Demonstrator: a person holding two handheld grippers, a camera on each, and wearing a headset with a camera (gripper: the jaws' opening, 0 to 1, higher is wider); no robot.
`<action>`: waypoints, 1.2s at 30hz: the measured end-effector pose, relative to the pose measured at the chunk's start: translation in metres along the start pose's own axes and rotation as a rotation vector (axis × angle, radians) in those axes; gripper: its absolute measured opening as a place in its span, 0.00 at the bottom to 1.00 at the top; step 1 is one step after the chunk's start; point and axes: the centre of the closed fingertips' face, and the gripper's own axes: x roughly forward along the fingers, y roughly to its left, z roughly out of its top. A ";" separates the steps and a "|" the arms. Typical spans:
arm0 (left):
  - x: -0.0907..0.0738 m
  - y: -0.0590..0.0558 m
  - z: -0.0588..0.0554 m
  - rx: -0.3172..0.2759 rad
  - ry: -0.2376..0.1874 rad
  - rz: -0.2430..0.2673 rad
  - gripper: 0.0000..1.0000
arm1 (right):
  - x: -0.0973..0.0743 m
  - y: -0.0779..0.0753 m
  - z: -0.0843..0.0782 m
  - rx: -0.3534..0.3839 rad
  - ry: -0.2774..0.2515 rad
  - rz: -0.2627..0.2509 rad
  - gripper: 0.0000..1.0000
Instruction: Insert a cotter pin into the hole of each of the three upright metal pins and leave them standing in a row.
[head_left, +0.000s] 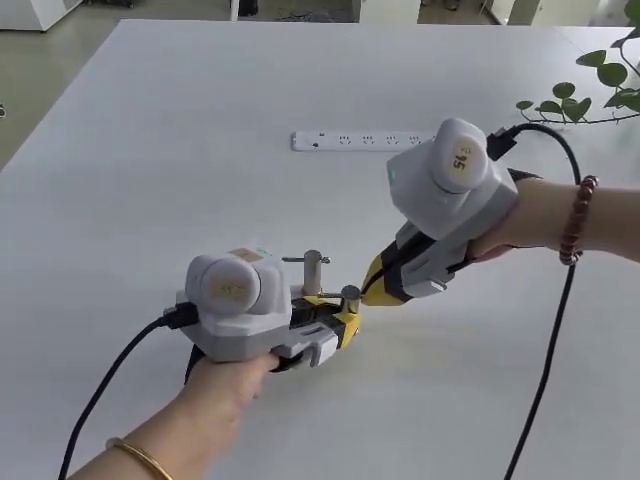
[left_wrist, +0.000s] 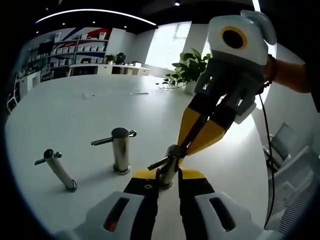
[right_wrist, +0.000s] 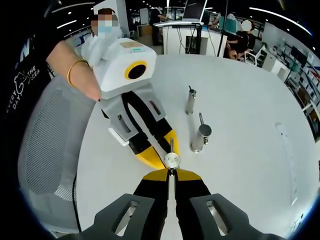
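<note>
Three metal pins (head_left: 313, 272) are standing in a row on the white table (head_left: 150, 150).
I am clamping the nearest pin (left_wrist: 169, 170) in the left gripper (left_wrist: 168, 175), and the right gripper (right_wrist: 172, 174) is pinching a cotter pin (left_wrist: 157, 163) at its head. The middle pin (left_wrist: 120, 150) and far pin (left_wrist: 57, 169) are carrying theirs.

Open tabletop (head_left: 130, 180) on all sides, power strip (head_left: 365, 141) well behind, three metal pins (left_wrist: 120, 150) clustered close together.
</note>
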 end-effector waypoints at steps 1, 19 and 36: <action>0.000 0.000 0.000 0.000 0.000 0.000 0.13 | 0.000 -0.001 0.000 0.001 -0.001 -0.002 0.00; 0.000 0.000 -0.002 -0.021 0.002 0.014 0.13 | -0.006 -0.001 -0.003 -0.014 0.006 -0.020 0.00; 0.001 -0.001 -0.002 -0.032 0.001 0.023 0.19 | -0.006 0.000 -0.001 0.010 -0.008 -0.021 0.02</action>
